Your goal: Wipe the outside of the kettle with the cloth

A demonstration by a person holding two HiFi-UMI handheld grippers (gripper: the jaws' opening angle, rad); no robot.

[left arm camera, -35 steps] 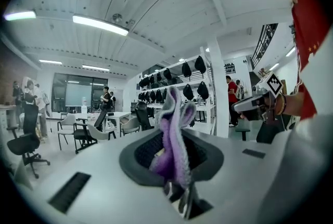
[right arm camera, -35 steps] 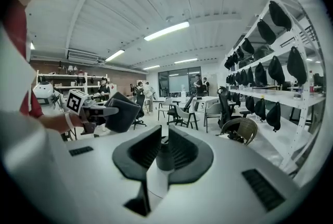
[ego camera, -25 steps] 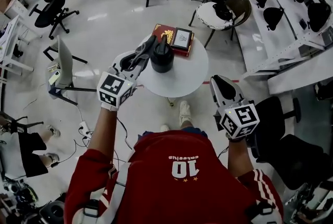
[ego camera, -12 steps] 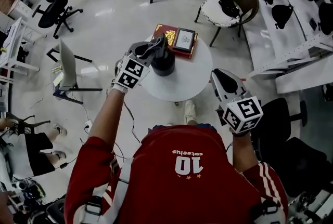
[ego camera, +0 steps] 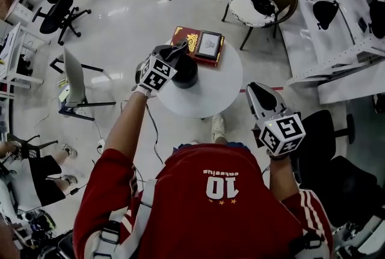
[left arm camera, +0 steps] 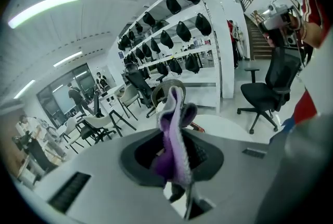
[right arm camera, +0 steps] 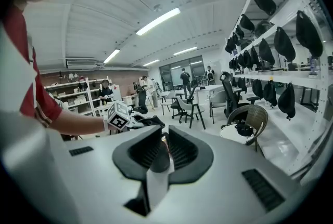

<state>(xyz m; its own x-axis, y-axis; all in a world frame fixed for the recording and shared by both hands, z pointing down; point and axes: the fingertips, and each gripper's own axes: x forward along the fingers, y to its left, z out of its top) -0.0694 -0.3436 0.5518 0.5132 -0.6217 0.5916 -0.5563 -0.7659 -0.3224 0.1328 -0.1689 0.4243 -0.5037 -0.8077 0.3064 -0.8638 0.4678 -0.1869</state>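
On round white table (ego camera: 212, 94), black kettle (ego camera: 186, 75) is set at left part, red book (ego camera: 185, 37) just behind it. Purple cloth (left arm camera: 175, 132) is clamped in left gripper (ego camera: 175, 53), placed over kettle; right gripper (ego camera: 257, 92) is held well right of table.

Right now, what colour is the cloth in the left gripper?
Purple cloth with a pale edge, best seen in the left gripper view.

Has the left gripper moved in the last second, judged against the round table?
Yes. The left gripper, holding the cloth, has moved forward over the kettle on the round table.
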